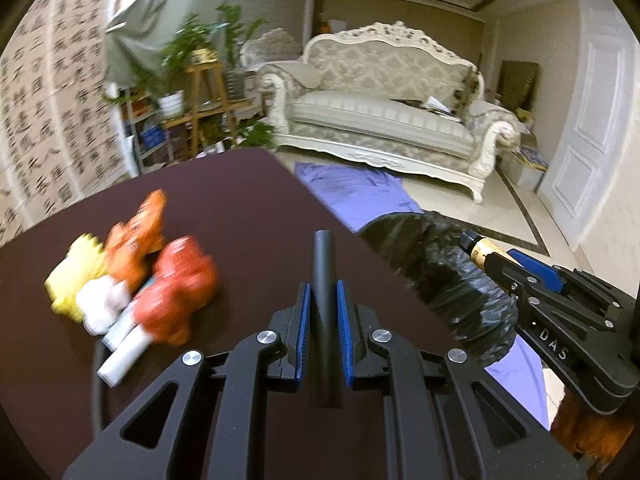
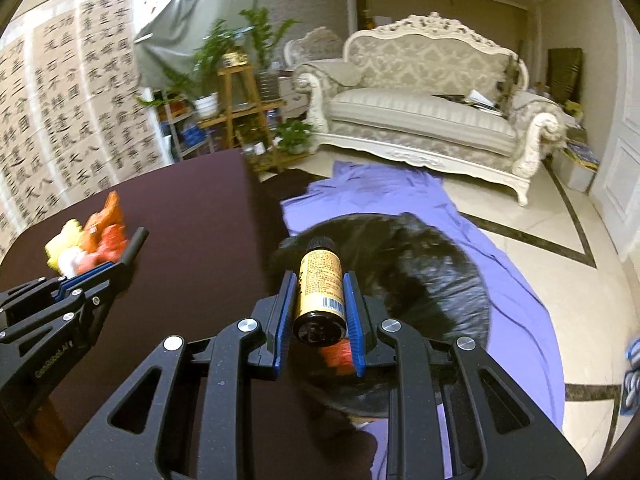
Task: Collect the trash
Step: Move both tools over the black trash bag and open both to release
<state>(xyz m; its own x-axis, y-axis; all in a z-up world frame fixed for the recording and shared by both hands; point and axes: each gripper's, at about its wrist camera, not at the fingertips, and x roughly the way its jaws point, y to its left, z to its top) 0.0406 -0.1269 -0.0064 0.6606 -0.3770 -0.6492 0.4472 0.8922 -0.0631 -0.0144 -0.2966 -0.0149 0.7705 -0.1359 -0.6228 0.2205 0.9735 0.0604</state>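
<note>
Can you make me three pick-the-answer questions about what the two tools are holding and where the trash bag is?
1. Where is the crinkly black plastic trash bag?
A) on the sofa
B) beside the dark brown table, over the purple cloth
C) on the plant shelf

2. What colour is the label of the small dark glass bottle?
A) yellow
B) green
C) pink

3. What is the left tool doing?
A) hanging empty
B) gripping a slim black tube
C) holding a cup

Answers: B, the bag hangs past the table edge; A, its label is yellow; B, blue pads squeeze the tube.
</note>
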